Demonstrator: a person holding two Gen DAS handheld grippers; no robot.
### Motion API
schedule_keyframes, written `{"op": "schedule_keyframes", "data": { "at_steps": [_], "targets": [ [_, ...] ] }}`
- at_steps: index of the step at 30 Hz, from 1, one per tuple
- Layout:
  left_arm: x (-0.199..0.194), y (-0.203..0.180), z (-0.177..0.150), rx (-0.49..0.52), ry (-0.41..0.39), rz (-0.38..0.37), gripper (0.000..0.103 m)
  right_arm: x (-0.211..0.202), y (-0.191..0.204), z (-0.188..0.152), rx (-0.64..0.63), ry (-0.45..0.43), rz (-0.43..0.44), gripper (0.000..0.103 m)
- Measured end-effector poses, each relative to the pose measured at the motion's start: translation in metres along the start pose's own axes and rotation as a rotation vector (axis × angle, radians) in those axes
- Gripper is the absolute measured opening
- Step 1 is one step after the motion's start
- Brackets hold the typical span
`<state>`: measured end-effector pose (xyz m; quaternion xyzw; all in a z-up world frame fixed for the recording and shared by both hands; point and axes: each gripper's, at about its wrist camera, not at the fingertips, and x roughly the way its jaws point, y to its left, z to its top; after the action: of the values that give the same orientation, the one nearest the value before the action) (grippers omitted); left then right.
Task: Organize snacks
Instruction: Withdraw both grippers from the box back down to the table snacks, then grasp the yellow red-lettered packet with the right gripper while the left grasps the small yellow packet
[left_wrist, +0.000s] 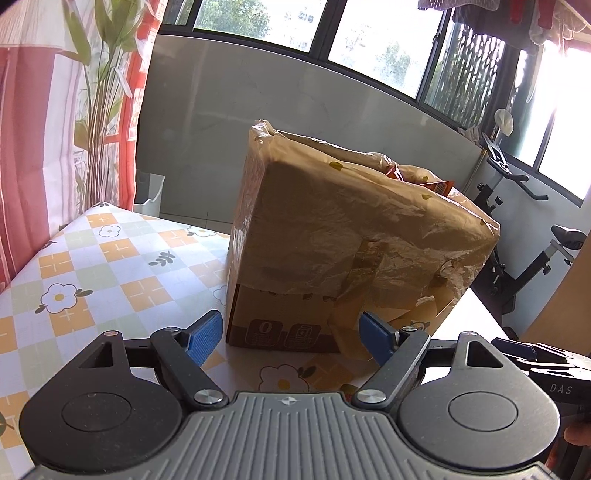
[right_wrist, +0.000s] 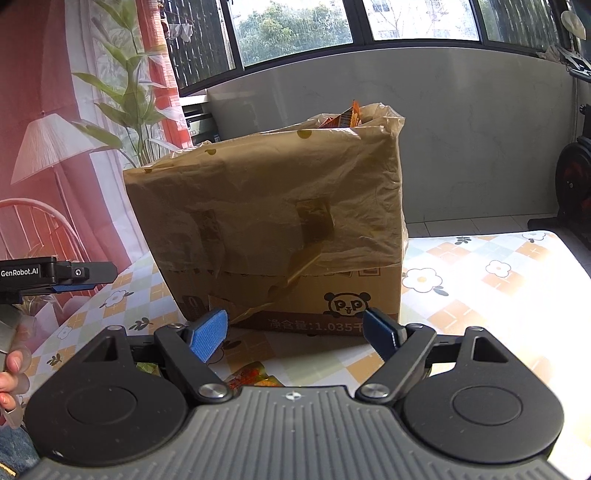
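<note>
A cardboard box (right_wrist: 288, 295) stands upright on a table covered with a checked flower-pattern cloth (right_wrist: 480, 280). A thin tan plastic bag (right_wrist: 266, 206) with small dark dots lines the box and hangs down over its upper part. On the bare lower front of the box, the right wrist view shows a cartoon panda face with the letters "P P", and beside it a printed line in Chinese characters that ends with "1.035". The left wrist view shows two square printed handling symbols on another side of the box; their meaning cannot be read. Orange snack packets (right_wrist: 343, 118) stick up from the open top of the bag.

The right gripper (right_wrist: 295, 334) points at the lower front of the box. Its blue fingers stand wide apart and hold nothing. Just below them, colourful snack packets (right_wrist: 255, 374) lie on the cloth, partly hidden by the gripper body.

The left gripper (left_wrist: 291, 334) faces a corner of the box, its fingers also spread wide and empty. In the right wrist view its side carries the label "GenRobot.AI". In the left wrist view, "DAS" is readable on the neighbouring device.
</note>
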<state>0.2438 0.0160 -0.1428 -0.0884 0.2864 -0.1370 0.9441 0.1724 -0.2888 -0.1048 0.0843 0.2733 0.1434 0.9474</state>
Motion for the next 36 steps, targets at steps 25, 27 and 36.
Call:
{"op": "schedule_keyframes", "data": {
  "at_steps": [25,27,36],
  "targets": [
    [0.006,-0.006,-0.021,0.0,0.071,0.004,0.082,0.031,0.012,-0.033,-0.093,0.171,0.032,0.058],
    [0.006,-0.006,-0.023,0.002,0.078,0.004,0.082,0.041,0.019,-0.034,-0.137,0.203,0.06,0.058],
    [0.012,-0.003,-0.033,-0.002,0.108,0.014,0.082,0.091,0.054,-0.035,-0.399,0.345,0.11,0.068]
  ]
}}
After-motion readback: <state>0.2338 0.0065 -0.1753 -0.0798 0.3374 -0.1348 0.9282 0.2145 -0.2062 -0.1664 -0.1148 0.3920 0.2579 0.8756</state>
